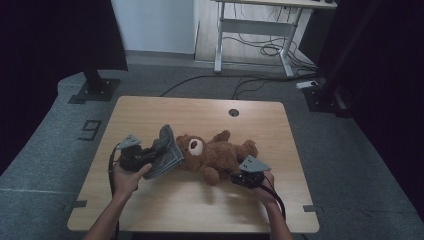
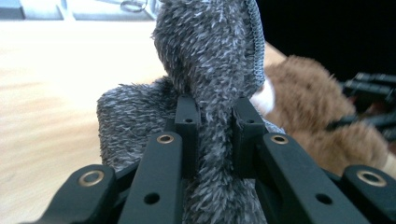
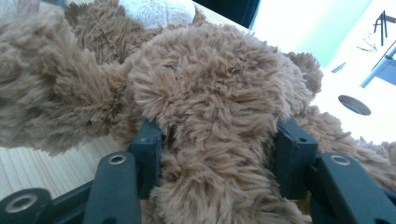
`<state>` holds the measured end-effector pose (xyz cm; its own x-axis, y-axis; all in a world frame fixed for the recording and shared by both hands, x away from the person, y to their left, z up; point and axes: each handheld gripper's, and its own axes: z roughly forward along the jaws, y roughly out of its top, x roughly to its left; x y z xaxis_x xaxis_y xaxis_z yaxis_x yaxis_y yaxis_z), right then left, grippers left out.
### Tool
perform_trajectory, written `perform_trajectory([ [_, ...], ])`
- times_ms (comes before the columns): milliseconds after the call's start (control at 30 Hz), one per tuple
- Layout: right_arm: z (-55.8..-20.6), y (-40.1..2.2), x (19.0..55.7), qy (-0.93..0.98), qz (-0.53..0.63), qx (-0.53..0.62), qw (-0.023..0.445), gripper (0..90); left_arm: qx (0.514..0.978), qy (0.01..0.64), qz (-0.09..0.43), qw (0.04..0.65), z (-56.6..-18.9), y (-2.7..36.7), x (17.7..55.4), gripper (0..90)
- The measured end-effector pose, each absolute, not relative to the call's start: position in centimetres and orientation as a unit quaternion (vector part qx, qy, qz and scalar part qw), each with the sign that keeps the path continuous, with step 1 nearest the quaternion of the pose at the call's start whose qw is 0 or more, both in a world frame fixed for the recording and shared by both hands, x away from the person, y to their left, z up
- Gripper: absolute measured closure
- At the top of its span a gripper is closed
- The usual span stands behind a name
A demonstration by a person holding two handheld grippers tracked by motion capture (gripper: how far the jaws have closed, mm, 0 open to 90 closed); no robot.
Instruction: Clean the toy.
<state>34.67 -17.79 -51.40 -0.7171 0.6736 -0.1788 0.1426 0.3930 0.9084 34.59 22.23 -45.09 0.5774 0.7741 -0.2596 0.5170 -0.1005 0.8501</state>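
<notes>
A brown teddy bear lies on its back in the middle of the wooden table, its head to the left. A grey fuzzy cloth stands bunched up against the bear's head. My left gripper is shut on it, and in the left gripper view the cloth is pinched between the two pads of that gripper, with the bear behind. My right gripper is at the bear's lower side. In the right gripper view that gripper has its pads pressing on a plump furry limb.
A round cable hole sits near the table's far edge. Beyond the table, cables lie on the floor under a white desk frame. Dark stand bases rest on the floor at far left and far right.
</notes>
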Motion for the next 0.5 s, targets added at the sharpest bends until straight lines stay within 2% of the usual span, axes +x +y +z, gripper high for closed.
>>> perform_trajectory([
  [500, -51.9, -18.2, 34.4, 0.784, 0.497, 0.265, 0.261, 41.4, 0.763, 0.476, 0.126, 0.418, -48.2, 26.8, 31.9, 70.2],
])
